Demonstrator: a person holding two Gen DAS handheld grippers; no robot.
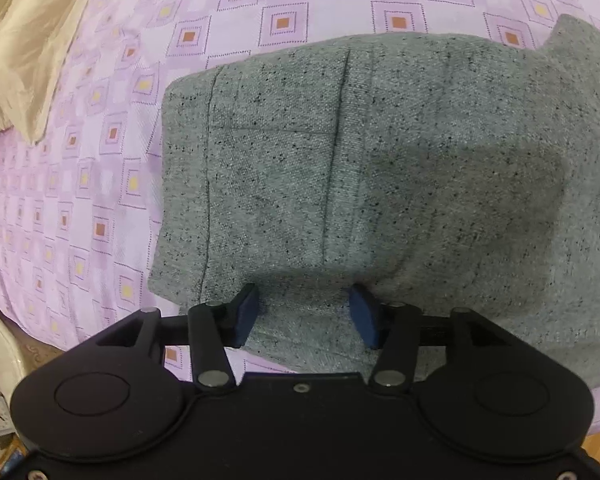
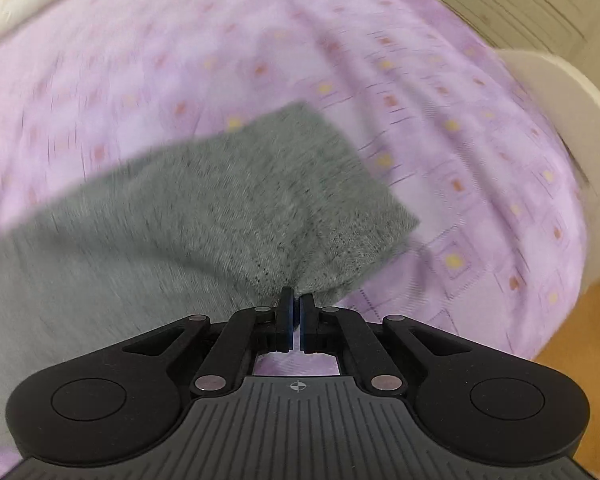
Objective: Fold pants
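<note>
Pinching the pants [image 2: 204,208] hem, the right gripper [image 2: 297,312] is clamped on cloth while the left gripper [image 1: 306,316] stands released; both edges should be secured before lifting evenly.

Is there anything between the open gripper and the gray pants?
No, nothing visible is in the way. The left gripper hangs open right over the near edge of the gray pants, with only pants fabric between its fingers. The right gripper is already shut on the pants' edge on the purple bedspread.
</note>
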